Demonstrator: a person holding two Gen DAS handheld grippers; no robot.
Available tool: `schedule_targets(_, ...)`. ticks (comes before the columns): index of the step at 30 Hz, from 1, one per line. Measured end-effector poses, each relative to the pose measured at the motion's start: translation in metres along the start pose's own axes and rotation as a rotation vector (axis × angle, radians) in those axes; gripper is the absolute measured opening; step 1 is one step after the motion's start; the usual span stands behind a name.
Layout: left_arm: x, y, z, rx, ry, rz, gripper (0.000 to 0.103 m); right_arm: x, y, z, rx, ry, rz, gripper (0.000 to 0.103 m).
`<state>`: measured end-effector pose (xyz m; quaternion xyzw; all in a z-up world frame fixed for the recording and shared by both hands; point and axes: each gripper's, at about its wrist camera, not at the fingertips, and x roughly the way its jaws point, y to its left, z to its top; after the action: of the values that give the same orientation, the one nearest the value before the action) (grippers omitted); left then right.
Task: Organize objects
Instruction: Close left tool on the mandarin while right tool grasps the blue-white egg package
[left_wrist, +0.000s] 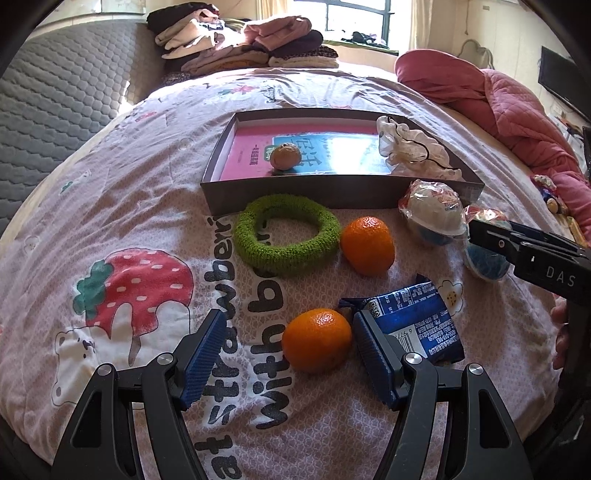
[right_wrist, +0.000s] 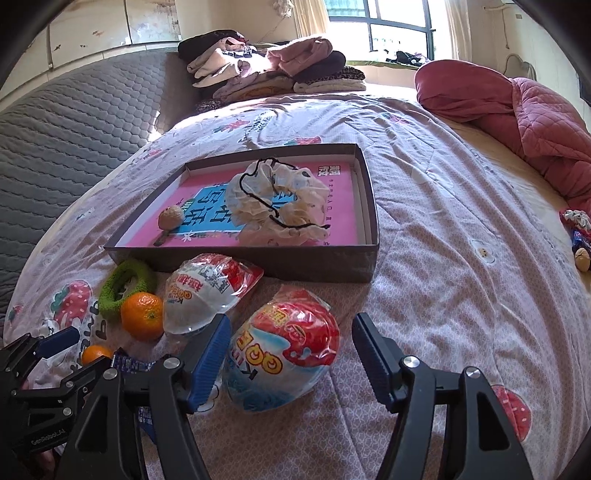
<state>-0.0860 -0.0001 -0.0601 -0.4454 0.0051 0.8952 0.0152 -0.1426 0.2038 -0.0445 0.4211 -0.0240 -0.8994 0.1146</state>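
My left gripper (left_wrist: 290, 349) is open around the near orange (left_wrist: 317, 339) on the bed, pads on either side, not touching it. A blue snack packet (left_wrist: 413, 321) lies just right of it. A second orange (left_wrist: 367, 245) and a green knit ring (left_wrist: 287, 234) lie beyond. My right gripper (right_wrist: 290, 354) is open around a red-and-blue wrapped egg toy (right_wrist: 282, 354). A second wrapped egg toy (right_wrist: 205, 291) lies to its left. The shallow box (right_wrist: 258, 258) holds a walnut (right_wrist: 171, 217) and a white scrunchie (right_wrist: 277, 201).
Folded clothes (left_wrist: 240, 40) are piled at the bed's far end. A pink quilt (left_wrist: 491, 99) is bunched at the far right. A grey quilted mattress (left_wrist: 55, 103) stands on the left. Small items (right_wrist: 580, 236) lie at the bed's right edge.
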Motion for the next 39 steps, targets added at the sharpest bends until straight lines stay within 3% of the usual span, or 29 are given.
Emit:
schedule_targets(15,0.002,0.005,-0.007,-0.006,-0.052,-0.032,0.073,-0.003,-0.002,-0.012,0.021,-0.039,0.018,0.067)
schedule_targets(22,0.011,0.006,-0.01,-0.015,-0.037,-0.038,0.073,-0.002,0.001,-0.012,0.012,-0.053,0.031,0.06)
schedule_targets(32,0.013,0.009,-0.013,-0.023,-0.065,-0.056,0.072,-0.006,0.0,-0.014,0.013,-0.079,0.033,0.058)
schedule_targets(39,0.009,0.003,-0.015,-0.002,-0.077,-0.084,0.05,-0.011,0.003,-0.017,-0.001,-0.088,0.034,0.058)
